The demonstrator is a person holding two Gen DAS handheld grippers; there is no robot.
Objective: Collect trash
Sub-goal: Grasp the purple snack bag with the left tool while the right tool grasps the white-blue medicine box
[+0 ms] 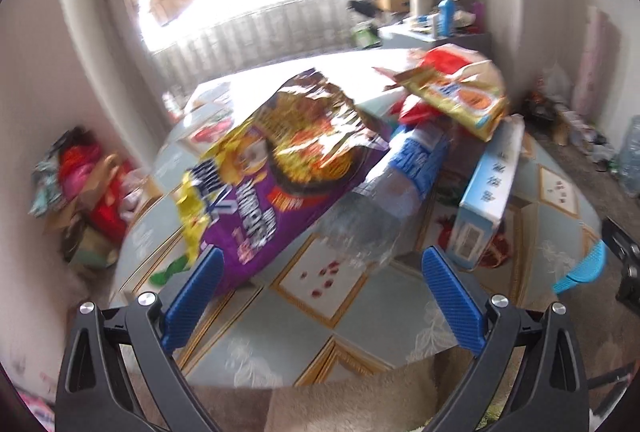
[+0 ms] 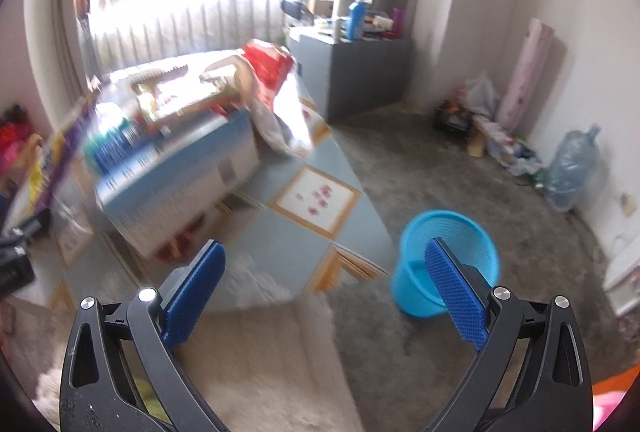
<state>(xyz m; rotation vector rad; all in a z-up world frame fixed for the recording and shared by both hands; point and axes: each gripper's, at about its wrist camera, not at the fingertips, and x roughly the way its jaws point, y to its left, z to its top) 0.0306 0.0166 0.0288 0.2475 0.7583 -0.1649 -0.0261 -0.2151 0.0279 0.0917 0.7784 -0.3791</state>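
Left side of the table (image 1: 360,332): the purple snack bag (image 1: 280,184) lies crumpled and torn open, its lower corner just beside the left gripper (image 1: 320,296). That gripper's tongs stand wide apart and hold nothing; both blue pads (image 1: 196,300) are clear of the bag.

Centre: a clear plastic wrapper with blue print (image 1: 400,176) lies under the bag's right edge. Just beside it to the right lies a long light-blue carton (image 1: 488,192), with a yellow-and-red packet (image 1: 460,92) resting on the heap behind it.

Right side: the right gripper (image 2: 324,288) hangs over the table's near corner, its tongs likewise fully spread and empty. The blue waste bin (image 2: 448,264) stands upright on the carpet off that corner, mouth open, partly behind the right pad (image 2: 456,296). Both views are motion-blurred; finer detail cannot be read.

Assessment: collection appears at an early stage, since the trash remains on the table and nothing visible lies in the bin.

Recommendation: take the purple bag first, as it is nearest. Pinch a flat doubled fold near the lower corner, not the torn mouth, which may rip or spill crumbs. Lift it clear of the wrapper beneath before carrying it towards the bin.
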